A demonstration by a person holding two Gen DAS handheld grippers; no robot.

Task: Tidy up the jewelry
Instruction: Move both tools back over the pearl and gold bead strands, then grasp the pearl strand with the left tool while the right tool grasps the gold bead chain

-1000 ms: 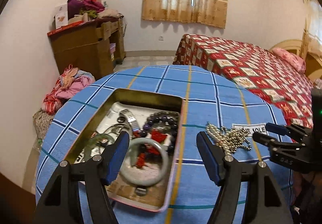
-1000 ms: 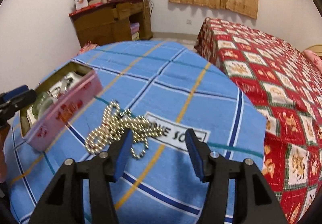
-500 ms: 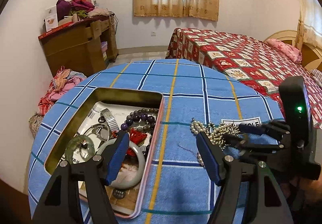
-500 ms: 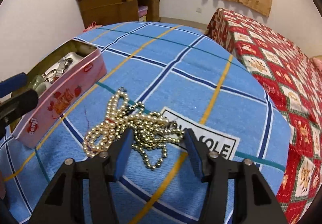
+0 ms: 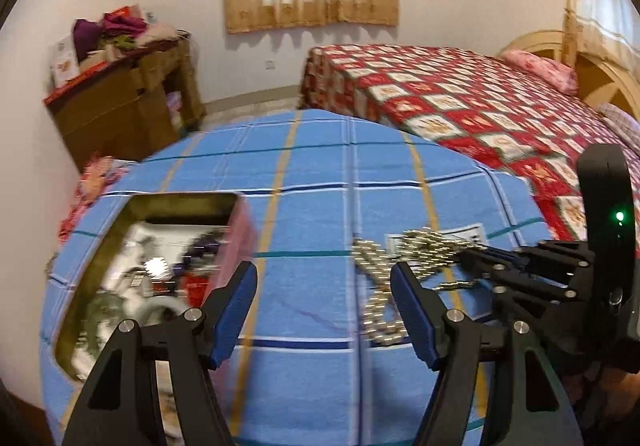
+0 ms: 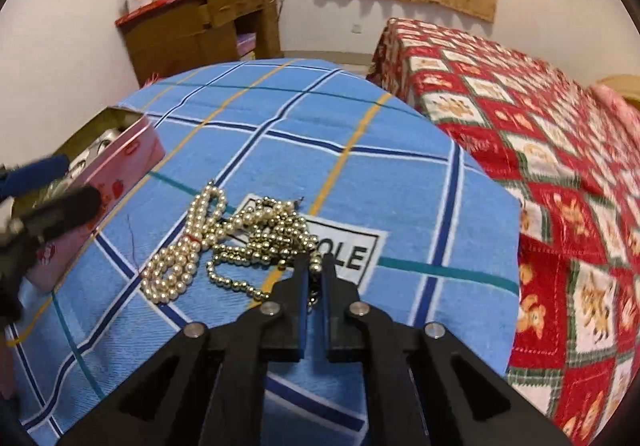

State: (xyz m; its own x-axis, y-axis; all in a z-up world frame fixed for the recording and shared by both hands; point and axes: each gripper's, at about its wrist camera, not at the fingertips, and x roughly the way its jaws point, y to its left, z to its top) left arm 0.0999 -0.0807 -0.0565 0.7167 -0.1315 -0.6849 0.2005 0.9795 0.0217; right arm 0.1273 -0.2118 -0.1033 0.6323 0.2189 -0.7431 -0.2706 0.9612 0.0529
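Note:
A tangled pile of pearl and gold bead necklaces point(image 6: 236, 246) lies on the blue checked tablecloth point(image 6: 320, 133). My right gripper point(image 6: 314, 274) is shut on the near end of the bead necklaces; it also shows in the left wrist view point(image 5: 476, 256). My left gripper point(image 5: 324, 282) is open and empty, hovering over the cloth between the necklaces point(image 5: 404, 258) and an open pink tin point(image 5: 160, 258). The tin holds bangles, dark bead bracelets and a watch, blurred here. The tin also shows at the left in the right wrist view point(image 6: 112, 173).
The round table's edge drops off to the right toward a bed with a red patterned cover point(image 6: 540, 117). A wooden cabinet piled with clothes point(image 5: 124, 93) stands against the back left wall. A clothes heap point(image 5: 92, 181) lies on the floor left of the table.
My right gripper has closed its jaws on the near end of the bead necklaces. My left gripper has swung right, away from the tin and toward the necklaces.

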